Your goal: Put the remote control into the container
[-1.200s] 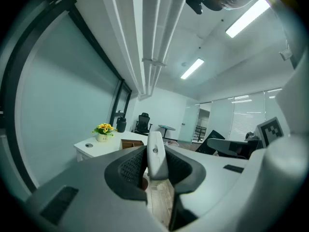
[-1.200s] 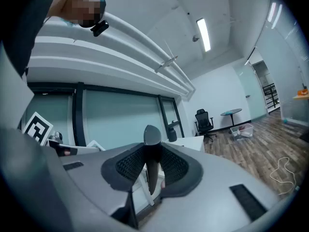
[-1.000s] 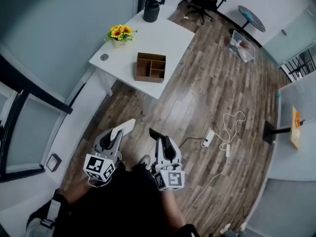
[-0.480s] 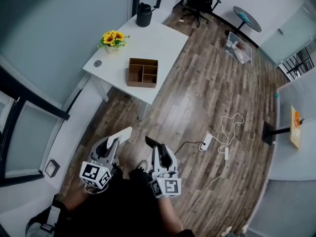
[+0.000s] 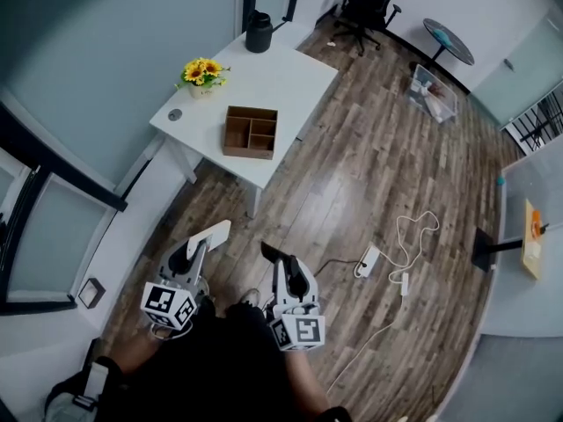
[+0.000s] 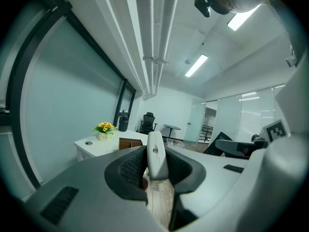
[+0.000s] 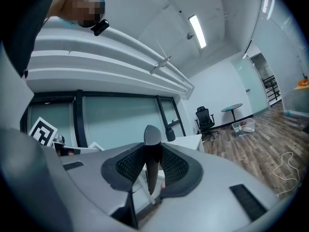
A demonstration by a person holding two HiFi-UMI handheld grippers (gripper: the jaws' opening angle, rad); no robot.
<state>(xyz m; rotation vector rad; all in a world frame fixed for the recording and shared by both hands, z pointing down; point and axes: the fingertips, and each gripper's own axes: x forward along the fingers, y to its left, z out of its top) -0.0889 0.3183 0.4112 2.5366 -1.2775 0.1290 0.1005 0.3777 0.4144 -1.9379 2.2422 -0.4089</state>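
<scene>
A white remote control (image 5: 209, 233) sticks up from my left gripper (image 5: 195, 251), which is shut on it; in the left gripper view the remote (image 6: 156, 153) stands between the jaws of that gripper (image 6: 155, 167). My right gripper (image 5: 283, 267) is shut on a slim dark remote (image 5: 270, 252), seen edge-on (image 7: 152, 151) in the right gripper view between its jaws (image 7: 150, 173). The container, a brown wooden organizer with compartments (image 5: 250, 132), sits on the white table (image 5: 290, 64) well ahead of both grippers, also visible in the left gripper view (image 6: 129, 142).
On the table stand a pot of sunflowers (image 5: 201, 73), a black jug (image 5: 258, 32) and a small round disc (image 5: 175, 114). A power strip with a white cable (image 5: 368, 260) lies on the wooden floor to the right. An office chair (image 5: 374, 3) stands beyond the table.
Both grippers have sunk a little toward the bottom of the head view, each still holding its remote. The table now sits slightly further left in the view.
</scene>
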